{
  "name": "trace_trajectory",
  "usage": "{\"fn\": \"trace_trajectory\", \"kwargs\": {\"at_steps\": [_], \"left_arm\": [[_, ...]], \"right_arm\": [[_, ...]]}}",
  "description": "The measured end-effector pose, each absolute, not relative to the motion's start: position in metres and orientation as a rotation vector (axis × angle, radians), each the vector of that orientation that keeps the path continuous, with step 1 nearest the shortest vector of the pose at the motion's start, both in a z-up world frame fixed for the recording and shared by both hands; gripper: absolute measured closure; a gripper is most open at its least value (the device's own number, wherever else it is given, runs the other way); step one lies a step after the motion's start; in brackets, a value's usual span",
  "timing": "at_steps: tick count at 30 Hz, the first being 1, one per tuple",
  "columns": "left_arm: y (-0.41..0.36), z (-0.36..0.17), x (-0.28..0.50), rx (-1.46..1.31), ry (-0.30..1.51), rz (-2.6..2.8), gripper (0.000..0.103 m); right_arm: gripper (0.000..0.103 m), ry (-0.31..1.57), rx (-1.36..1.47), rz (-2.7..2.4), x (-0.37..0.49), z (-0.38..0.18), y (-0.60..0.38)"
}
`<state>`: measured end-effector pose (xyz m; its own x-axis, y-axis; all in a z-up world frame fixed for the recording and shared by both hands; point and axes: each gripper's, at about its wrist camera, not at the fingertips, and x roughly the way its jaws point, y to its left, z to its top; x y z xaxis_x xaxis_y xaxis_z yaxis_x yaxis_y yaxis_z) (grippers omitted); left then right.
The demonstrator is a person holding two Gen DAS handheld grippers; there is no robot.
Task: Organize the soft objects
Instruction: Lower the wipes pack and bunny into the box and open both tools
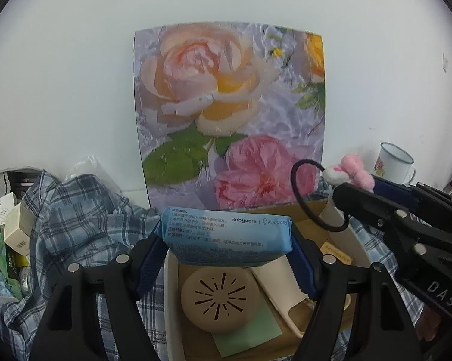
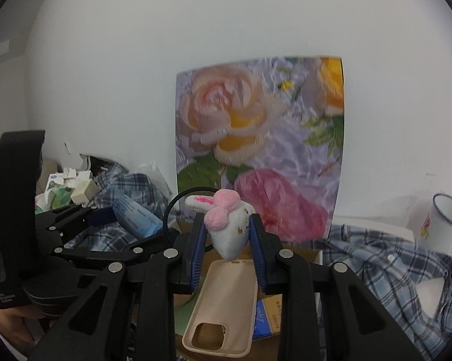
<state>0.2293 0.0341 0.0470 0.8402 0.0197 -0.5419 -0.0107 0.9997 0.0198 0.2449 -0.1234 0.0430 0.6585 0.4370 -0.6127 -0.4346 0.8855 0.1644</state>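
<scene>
My left gripper [image 1: 227, 240] is shut on a blue Babycare wipes pack [image 1: 227, 236] and holds it above an open cardboard box [image 1: 313, 210]. The pack also shows in the right wrist view [image 2: 137, 215]. My right gripper [image 2: 227, 240] is shut on a white plush bunny hair tie [image 2: 229, 225] with a pink bow and a black elastic loop [image 2: 168, 210]. It holds it over the same box, right of the left gripper. In the left wrist view the bunny [image 1: 353, 173] sticks out of the right gripper [image 1: 376, 198].
The box holds a round beige case [image 1: 218, 296], a green note [image 1: 250, 331] and a beige phone case [image 2: 222, 303]. A plaid shirt [image 1: 75, 210] lies around the box. A floral board [image 1: 232, 114] leans on the wall. An enamel mug [image 2: 445, 225] stands right; small cartons [image 1: 12, 234] left.
</scene>
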Motion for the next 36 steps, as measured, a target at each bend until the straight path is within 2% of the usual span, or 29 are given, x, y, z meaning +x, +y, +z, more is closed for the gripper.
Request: {"fn": "trace_trajectory", "kwargs": {"at_steps": [18,29,32,34,35,36], "left_arm": [[0.034,0.011,0.248,0.014,0.697,0.007,0.027],[0.036,0.003,0.252,0.007,0.72,-0.006,0.025],[0.038,0.004,0.252,0.021,0.715,0.038,0.017],[0.044,0.005,0.252,0.003,0.7,0.043,0.007],[0.049,0.006,0.251,-0.017,0.685,0.049,0.0],[0.052,0.007,0.25,-0.024,0.675,0.06,0.0]], "right_arm": [[0.076,0.874,0.025,0.492,0.262,-0.009,-0.125],[0.075,0.909,0.0,0.477,0.265,-0.018,-0.125],[0.064,0.911,-0.006,0.458,0.267,-0.018,-0.126],[0.04,0.911,0.004,0.436,0.268,-0.017,-0.13],[0.034,0.904,0.015,0.435,0.268,-0.015,-0.133],[0.026,0.895,0.019,0.435,0.268,-0.012,-0.135]]}}
